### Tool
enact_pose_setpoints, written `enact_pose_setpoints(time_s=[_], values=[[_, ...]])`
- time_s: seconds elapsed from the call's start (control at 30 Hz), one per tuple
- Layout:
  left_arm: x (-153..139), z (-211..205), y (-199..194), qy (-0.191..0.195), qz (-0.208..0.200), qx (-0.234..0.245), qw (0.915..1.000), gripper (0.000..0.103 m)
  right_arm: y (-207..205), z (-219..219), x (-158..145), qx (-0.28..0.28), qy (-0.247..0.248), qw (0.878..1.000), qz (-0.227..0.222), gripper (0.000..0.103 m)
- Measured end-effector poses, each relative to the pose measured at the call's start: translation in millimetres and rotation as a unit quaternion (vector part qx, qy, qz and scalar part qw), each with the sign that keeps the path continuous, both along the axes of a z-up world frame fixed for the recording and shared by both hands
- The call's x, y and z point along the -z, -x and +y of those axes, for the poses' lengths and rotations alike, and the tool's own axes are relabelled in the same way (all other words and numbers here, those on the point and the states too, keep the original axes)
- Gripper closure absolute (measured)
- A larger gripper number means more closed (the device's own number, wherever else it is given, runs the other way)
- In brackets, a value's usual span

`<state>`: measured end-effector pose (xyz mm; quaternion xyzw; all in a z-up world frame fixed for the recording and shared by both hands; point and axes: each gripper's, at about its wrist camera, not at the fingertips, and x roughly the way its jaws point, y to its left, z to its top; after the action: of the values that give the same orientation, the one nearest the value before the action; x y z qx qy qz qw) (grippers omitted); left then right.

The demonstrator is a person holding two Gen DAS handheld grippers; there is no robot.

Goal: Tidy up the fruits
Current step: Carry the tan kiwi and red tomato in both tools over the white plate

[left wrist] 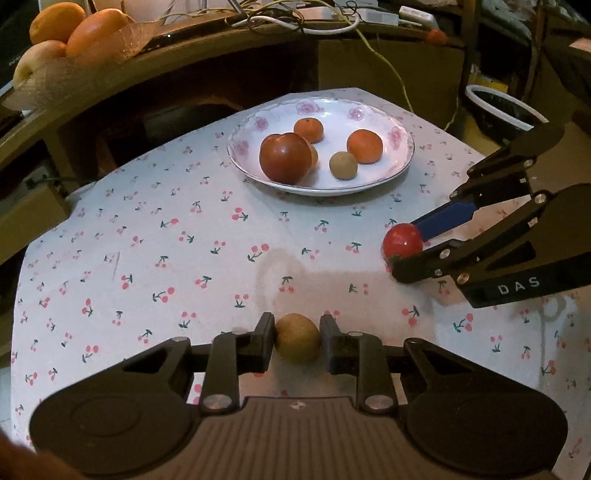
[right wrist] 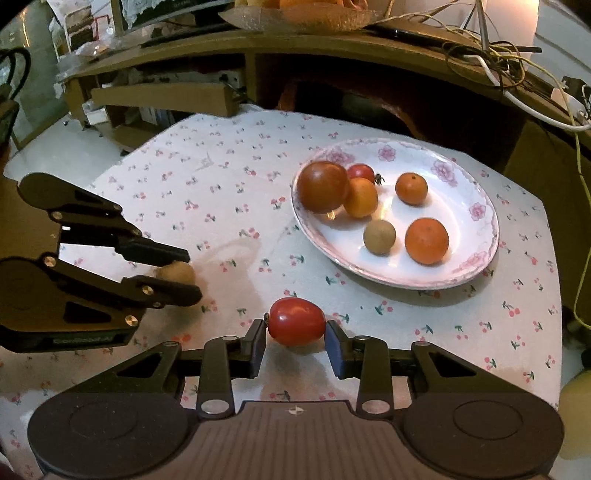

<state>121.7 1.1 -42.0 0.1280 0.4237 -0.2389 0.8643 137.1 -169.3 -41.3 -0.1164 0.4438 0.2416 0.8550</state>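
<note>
A white floral plate point(left wrist: 369, 110) point(right wrist: 476, 236) holds a large dark-red tomato point(left wrist: 285, 158) point(right wrist: 322, 186), two tangerines point(left wrist: 365, 146) point(right wrist: 426, 240), a small tan fruit point(left wrist: 343, 166) point(right wrist: 379, 236) and, in the right wrist view, a small red tomato point(right wrist: 361, 171) and an orange fruit point(right wrist: 361, 197). My left gripper point(left wrist: 297, 341) point(right wrist: 183, 271) is shut on a tan round fruit point(left wrist: 297, 342) point(right wrist: 176, 272) at the cloth. My right gripper point(right wrist: 295, 330) point(left wrist: 404, 245) is shut on a red cherry tomato point(right wrist: 296, 321) point(left wrist: 402, 242).
The table has a cherry-print cloth point(left wrist: 166, 240) point(right wrist: 221, 177). A dark wooden shelf point(left wrist: 184, 48) point(right wrist: 332, 44) stands behind it with cables point(left wrist: 332, 22) and a basket of oranges point(left wrist: 74, 33). A dark bowl point(left wrist: 502, 107) sits off the right edge.
</note>
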Motion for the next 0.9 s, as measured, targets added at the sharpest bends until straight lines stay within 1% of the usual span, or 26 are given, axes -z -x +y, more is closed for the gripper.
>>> enact_pose_setpoints(time_s=[0.07, 0.2, 0.27, 0.4, 0.43, 0.57, 0.63, 0.67, 0.7, 0.73, 0.83, 0.9], values=[[-0.6, -1.1, 0.4, -0.004, 0.002, 0.006, 1.0, 0.069, -1.2, -0.1, 4.4, 0.002, 0.006, 1.0, 0.008, 0.068], [0.6, 0.9, 2.9, -0.009, 0.003, 0.008, 0.9999, 0.061, -1.5, -0.7, 3.5, 0.002, 0.002, 1.0, 0.008, 0.067], [0.3, 3.4, 4.5, -0.013, 0.002, 0.006, 0.9999, 0.059, -1.2, -0.8, 3.7, 0.001, 0.001, 1.0, 0.007, 0.067], [1.4, 7.4, 4.9, -0.006, 0.005, 0.001, 1.0, 0.058, -1.1, -2.4, 3.3, 0.003, -0.002, 1.0, 0.008, 0.065], [1.3, 7.0, 4.7, -0.006, 0.006, 0.001, 1.0, 0.058, -1.3, -2.9, 3.1, 0.004, -0.003, 1.0, 0.008, 0.063], [1.8, 7.4, 3.3, 0.0, 0.008, -0.006, 1.0, 0.058, -2.3, -3.8, 1.7, 0.009, -0.007, 1.0, 0.007, 0.062], [1.6, 7.9, 0.8, 0.008, 0.014, -0.011, 0.9998, 0.061, -2.4, -4.2, 2.1, 0.009, -0.01, 1.0, 0.01, 0.062], [0.8, 6.8, 1.0, 0.009, 0.016, -0.01, 0.9998, 0.065, -2.6, -4.4, 3.0, 0.009, -0.011, 1.0, 0.013, 0.063], [0.0, 5.1, 0.8, 0.008, 0.017, -0.008, 0.9998, 0.069, -3.1, -4.7, 3.7, 0.011, -0.012, 1.0, 0.016, 0.066], [-1.1, 3.3, 1.0, 0.006, 0.014, -0.008, 0.9998, 0.071, -2.9, -5.0, 3.6, 0.012, -0.014, 1.0, 0.017, 0.067], [-4.3, 0.3, 0.3, 0.007, 0.011, -0.007, 0.9999, 0.072, -2.0, -3.4, 1.5, 0.016, -0.005, 1.0, 0.012, 0.068], [-6.3, -1.9, -0.4, 0.006, 0.008, -0.006, 0.9999, 0.072, -1.6, -3.9, -0.8, 0.016, -0.009, 1.0, 0.012, 0.068]])
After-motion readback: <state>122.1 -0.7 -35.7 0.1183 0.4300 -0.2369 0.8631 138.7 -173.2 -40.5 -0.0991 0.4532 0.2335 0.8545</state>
